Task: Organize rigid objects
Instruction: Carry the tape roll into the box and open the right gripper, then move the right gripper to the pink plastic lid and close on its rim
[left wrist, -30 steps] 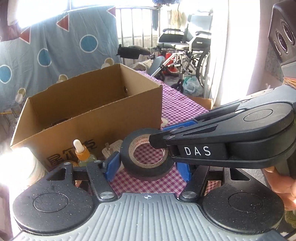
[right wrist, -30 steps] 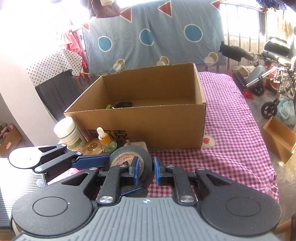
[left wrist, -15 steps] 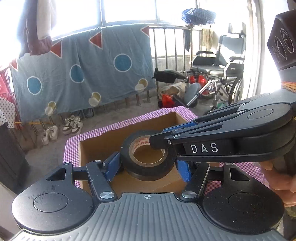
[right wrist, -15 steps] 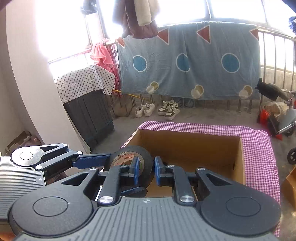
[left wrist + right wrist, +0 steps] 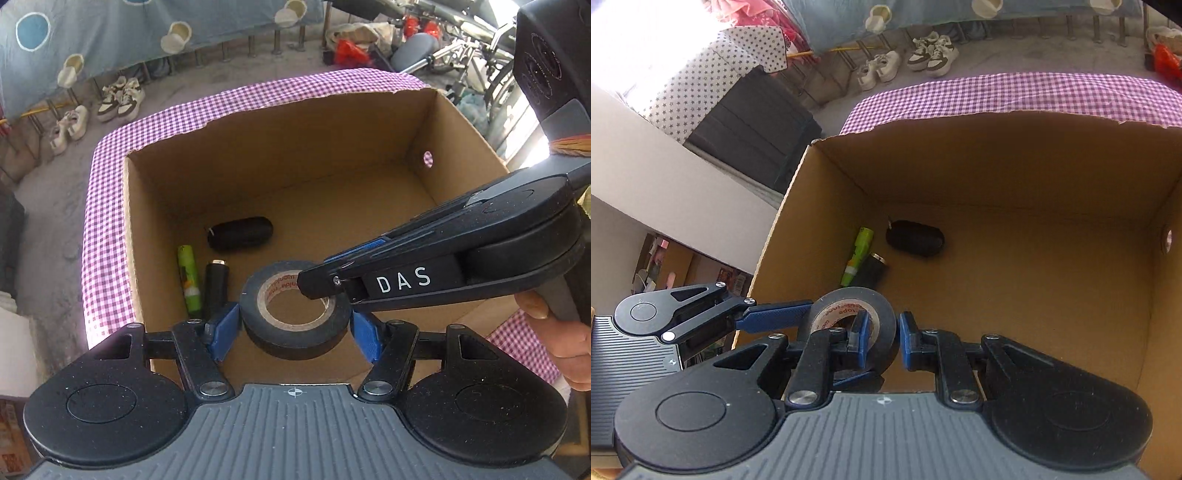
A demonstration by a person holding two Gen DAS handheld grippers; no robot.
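A black tape roll [image 5: 295,325] hangs over the open cardboard box [image 5: 280,129], near its front left. My left gripper [image 5: 295,325] is shut on the roll's outer sides. My right gripper [image 5: 881,339] grips the roll's wall [image 5: 886,317], one finger through the hole, one outside; it also shows from the right in the left wrist view [image 5: 325,284]. In the box lie a black oval case [image 5: 240,233], a green tube [image 5: 189,277] and a black cylinder [image 5: 216,288].
The box stands on a purple checked tablecloth [image 5: 107,206]. A dark cabinet [image 5: 753,129] and a white ledge [image 5: 665,192] are to the left. Shoes [image 5: 122,96] and a wheelchair [image 5: 461,55] are on the floor beyond.
Both grippers have carried the tape roll up from the table in front of the box to above the box's inside, and now tilt downward into it.
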